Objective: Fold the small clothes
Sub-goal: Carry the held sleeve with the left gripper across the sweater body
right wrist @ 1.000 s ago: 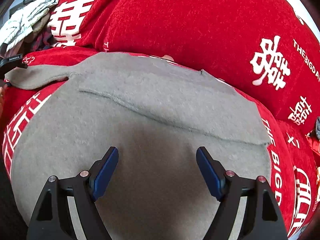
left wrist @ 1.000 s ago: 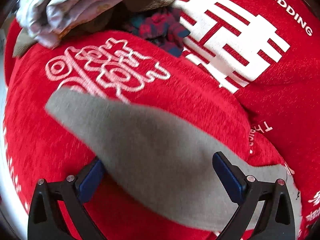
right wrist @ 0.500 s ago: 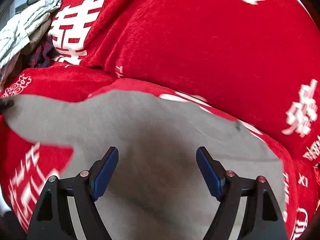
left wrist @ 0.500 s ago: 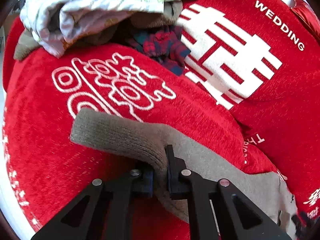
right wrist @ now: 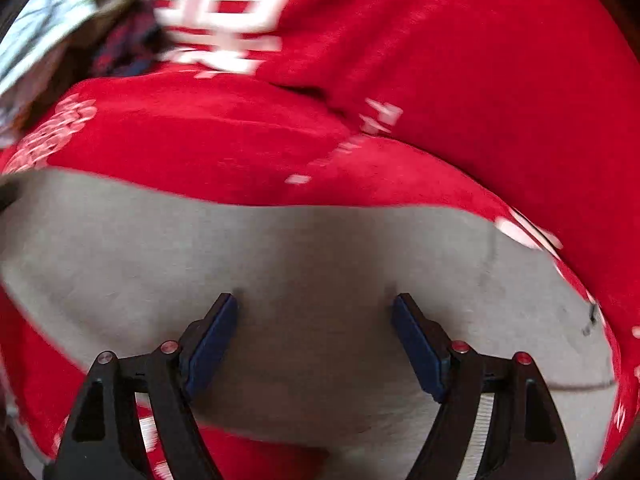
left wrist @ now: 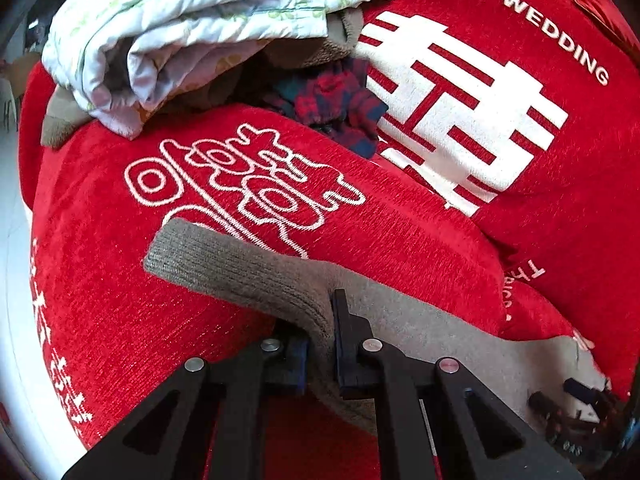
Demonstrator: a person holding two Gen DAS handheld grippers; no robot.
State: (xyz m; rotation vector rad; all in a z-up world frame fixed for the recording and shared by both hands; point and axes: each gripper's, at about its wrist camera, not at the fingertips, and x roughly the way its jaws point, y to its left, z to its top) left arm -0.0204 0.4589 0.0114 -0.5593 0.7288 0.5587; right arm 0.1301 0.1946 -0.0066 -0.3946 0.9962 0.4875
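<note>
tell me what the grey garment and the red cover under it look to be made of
Grey garment: looks like a soft knit, matte, with fine ribbed rows visible at its cuff end; probably wool or acrylic, the fibre can't be told. Red cover: a short-pile, chenille-like fabric with a faint sheen and woven ridges, printed or flocked in white.

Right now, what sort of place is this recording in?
Probably a home sofa or bed, though the furniture itself is hidden. A red wedding cover drapes cushion-like shapes, a clothes pile sits at the back, and a grey garment lies spread for folding.
</note>
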